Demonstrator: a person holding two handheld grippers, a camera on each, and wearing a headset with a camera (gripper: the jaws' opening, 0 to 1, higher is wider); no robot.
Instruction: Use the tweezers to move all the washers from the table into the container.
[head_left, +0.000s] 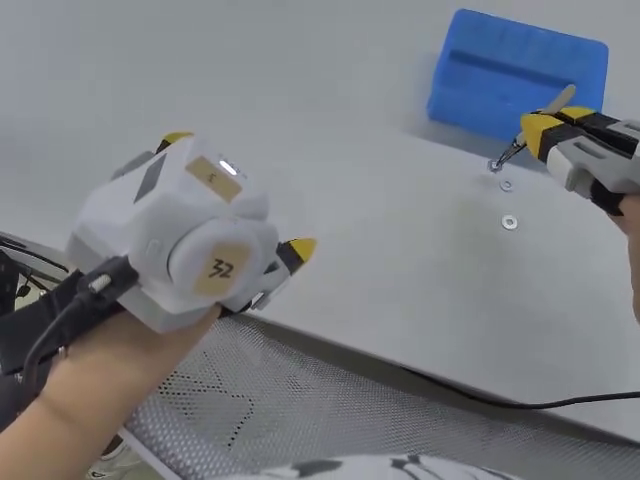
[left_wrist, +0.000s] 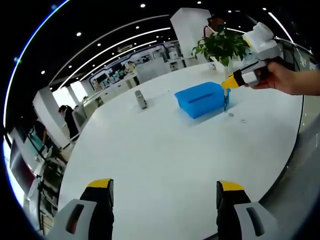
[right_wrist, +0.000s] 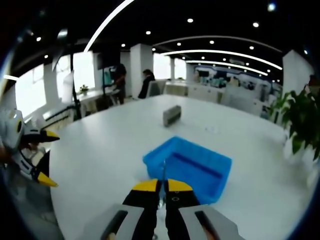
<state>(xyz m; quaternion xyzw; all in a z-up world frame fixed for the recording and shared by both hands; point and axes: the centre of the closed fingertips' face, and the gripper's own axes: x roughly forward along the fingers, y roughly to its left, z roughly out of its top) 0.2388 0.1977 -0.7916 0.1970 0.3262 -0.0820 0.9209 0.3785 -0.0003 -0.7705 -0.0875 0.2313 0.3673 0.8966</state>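
The blue container (head_left: 520, 75) stands at the far right of the white table (head_left: 380, 250). Just in front of it my right gripper (head_left: 540, 128) is shut on thin tweezers (head_left: 508, 152), tip down at the table beside a small washer (head_left: 496, 166); whether the tip holds it I cannot tell. Two more washers (head_left: 506, 185) (head_left: 511, 222) lie nearer. In the right gripper view the tweezers (right_wrist: 163, 175) point at the container (right_wrist: 190, 167). My left gripper (left_wrist: 165, 187) is open and holds nothing, far from the container (left_wrist: 200, 99), at the table's near edge (head_left: 240, 195).
A small grey box (left_wrist: 141, 98) stands on the table beyond the container. A black cable (head_left: 500, 402) runs along the table's front edge above a perforated metal panel (head_left: 300, 400). A potted plant (left_wrist: 222, 47) stands behind the table. People stand far off in the room.
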